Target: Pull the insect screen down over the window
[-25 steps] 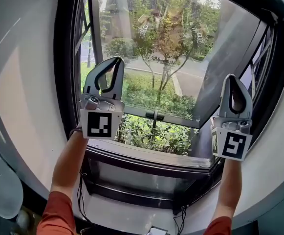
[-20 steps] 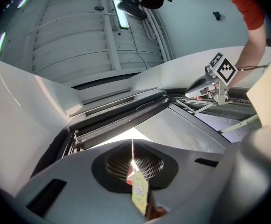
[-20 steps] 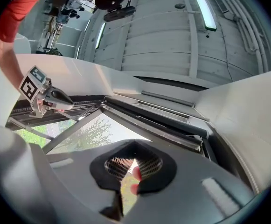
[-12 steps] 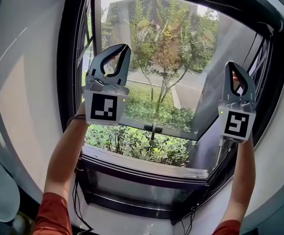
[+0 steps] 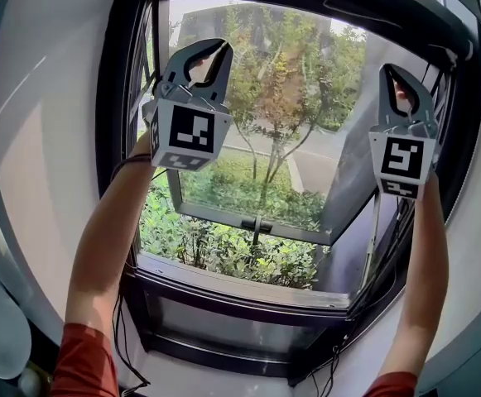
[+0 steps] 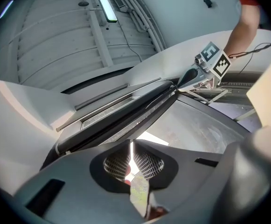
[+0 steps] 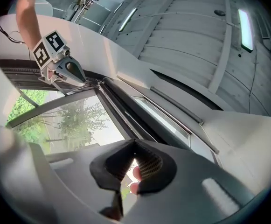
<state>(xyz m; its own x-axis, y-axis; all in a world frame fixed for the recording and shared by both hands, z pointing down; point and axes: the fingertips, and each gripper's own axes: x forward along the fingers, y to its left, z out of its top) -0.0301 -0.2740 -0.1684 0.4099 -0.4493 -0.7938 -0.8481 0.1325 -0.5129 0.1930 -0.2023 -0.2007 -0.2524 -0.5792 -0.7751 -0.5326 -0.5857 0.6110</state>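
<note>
Reaching up with both arms, I have the left claw (image 5: pixel 211 48) in the upper left of the head view and the right claw (image 5: pixel 396 71) in the upper right. Each is pressed closed with nothing between its jaws. The insect screen is not down yet; I judge it sits rolled inside the dark rail (image 6: pixel 121 115) along the top of the window (image 5: pixel 112 122), above and ahead of both claws. That rail's long axis runs side to side across the window top. In the left gripper view it slants from lower left up to the right claw at its far end. Both tips look close beneath it, neither clearly nearer, so I reckon both claws must open before they can take it
</note>
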